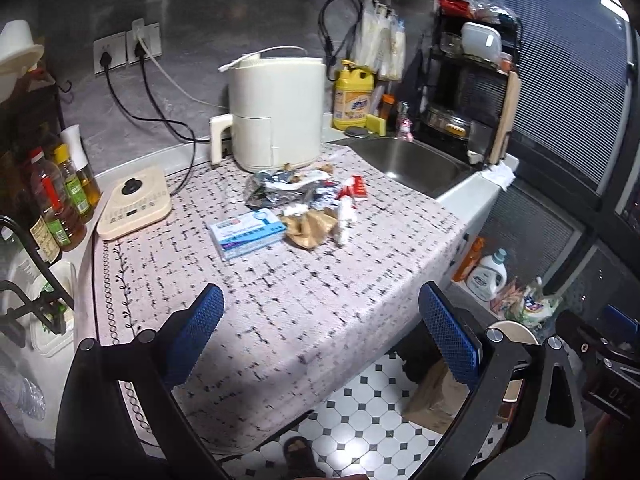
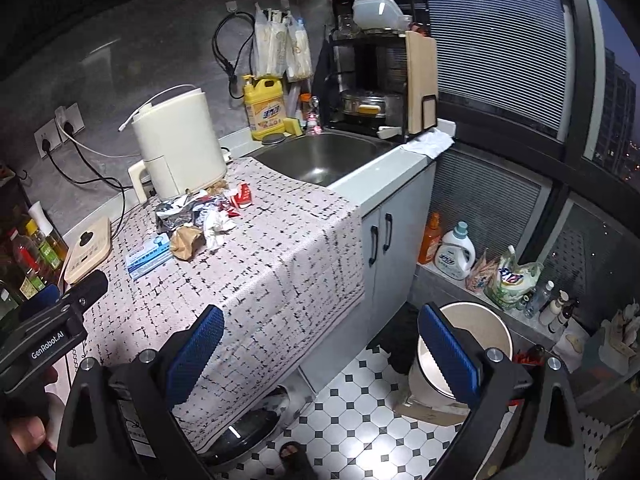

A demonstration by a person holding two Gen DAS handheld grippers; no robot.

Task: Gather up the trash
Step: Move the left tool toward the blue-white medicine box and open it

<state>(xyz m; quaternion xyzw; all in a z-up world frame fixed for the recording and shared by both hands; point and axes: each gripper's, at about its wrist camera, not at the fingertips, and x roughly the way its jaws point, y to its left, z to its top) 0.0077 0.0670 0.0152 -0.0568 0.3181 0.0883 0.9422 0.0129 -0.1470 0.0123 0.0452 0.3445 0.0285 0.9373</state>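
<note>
Left wrist view: left hand-held gripper gapes empty over the worktop; the right hand-held gripper likewise (trash pile untouched).

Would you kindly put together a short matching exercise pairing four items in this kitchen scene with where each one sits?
Things:
1. blue-and-white box
2. yellow detergent bottle
3. round bin
4. cutting board

Places:
A. on the tiled floor, in front of the cabinet
B. on the patterned cloth, just left of the crumpled brown paper
C. upright against the black dish rack, right of the sink
D. on the counter by the wall, behind the sink's left corner

Pairs: 1-B, 2-D, 3-A, 4-C
</note>
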